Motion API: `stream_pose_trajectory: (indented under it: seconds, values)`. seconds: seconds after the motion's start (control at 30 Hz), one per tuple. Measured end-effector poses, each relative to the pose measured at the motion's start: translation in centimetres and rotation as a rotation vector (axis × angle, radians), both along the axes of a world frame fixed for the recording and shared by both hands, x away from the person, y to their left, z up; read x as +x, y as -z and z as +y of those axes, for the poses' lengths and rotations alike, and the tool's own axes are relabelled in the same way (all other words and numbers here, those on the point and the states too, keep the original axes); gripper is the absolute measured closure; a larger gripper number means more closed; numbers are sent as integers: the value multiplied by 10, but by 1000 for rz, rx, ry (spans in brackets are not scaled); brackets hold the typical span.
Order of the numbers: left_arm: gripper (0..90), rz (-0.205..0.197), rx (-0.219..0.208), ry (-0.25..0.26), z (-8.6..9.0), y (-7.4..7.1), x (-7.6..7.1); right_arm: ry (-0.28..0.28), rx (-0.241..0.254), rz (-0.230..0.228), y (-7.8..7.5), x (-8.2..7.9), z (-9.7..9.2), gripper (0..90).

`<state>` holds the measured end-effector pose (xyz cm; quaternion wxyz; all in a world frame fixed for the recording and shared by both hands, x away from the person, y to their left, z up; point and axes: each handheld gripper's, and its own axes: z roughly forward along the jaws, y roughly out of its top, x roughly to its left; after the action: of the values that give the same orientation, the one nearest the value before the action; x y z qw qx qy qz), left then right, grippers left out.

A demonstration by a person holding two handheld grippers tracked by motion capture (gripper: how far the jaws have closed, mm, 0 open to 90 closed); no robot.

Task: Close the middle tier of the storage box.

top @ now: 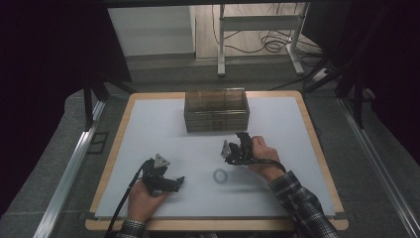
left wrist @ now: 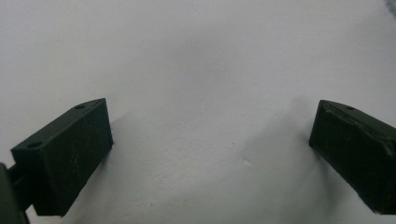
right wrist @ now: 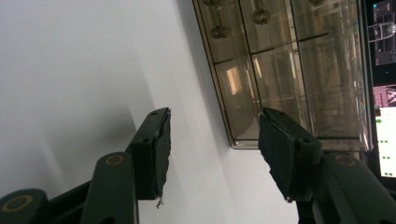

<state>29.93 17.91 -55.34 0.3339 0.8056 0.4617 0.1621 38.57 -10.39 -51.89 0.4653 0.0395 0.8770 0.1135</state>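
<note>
I watched from the remote desk as two hand-held grippers worked over the white table top (top: 163, 124). The right gripper (top: 236, 146), held by the hand in a plaid sleeve (top: 302, 203), sat right of centre, just near of the smoky clear plastic drawer box (top: 216, 110) that stood at the far middle of the table. In the right gripper view its jaws stood part-way apart w/ nothing between them, pads released; the drawer box (right wrist: 285, 70) lay close ahead, its compartments showing small round knobs. Whether a jaw touched the box I couldn't tell.

The left gripper (top: 174, 183) rested low at the near left of the table, pointing right. In the left gripper view its jaws were spread wide over bare table surface (left wrist: 196, 70), gripping nothing.

Between the two, near the table's centre & slightly nearer than the right gripper, lay a small clear ring (top: 221, 175), flat on the surface, apart from both grippers. What sort of ring it was stayed too small to make out.
</note>
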Motion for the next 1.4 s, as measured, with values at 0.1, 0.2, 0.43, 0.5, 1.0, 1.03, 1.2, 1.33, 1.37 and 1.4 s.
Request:
stream_pose_trajectory:
  seconds: [0.1,0.2,0.43,0.5,1.0,1.03,1.2,1.33,1.37,1.4]
  values:
    - [0,0,0,0,0,0,0,-4,-4,-4,0,1,2,438]
    - [0,0,0,0,0,0,0,-6,-9,-14,1,4,5,447]
    - [0,0,0,0,0,0,0,-16,-28,-37,0,8,11,461]
    - [0,0,1,0,0,0,0,-15,-35,-48,0,9,13,468]
    - [0,0,2,1,0,0,0,-25,-74,-108,3,20,26,524]
    - [0,0,2,1,0,0,0,-30,-87,-114,2,21,26,524]
    - [0,0,2,1,0,0,0,-34,-93,-134,2,23,29,536]
    - [0,2,3,1,0,0,0,-45,-104,-147,4,26,33,549]
    - [0,2,3,2,0,0,0,-48,-117,-149,3,27,34,552]
    - [0,2,3,1,0,0,0,-48,-117,-149,3,27,34,552]
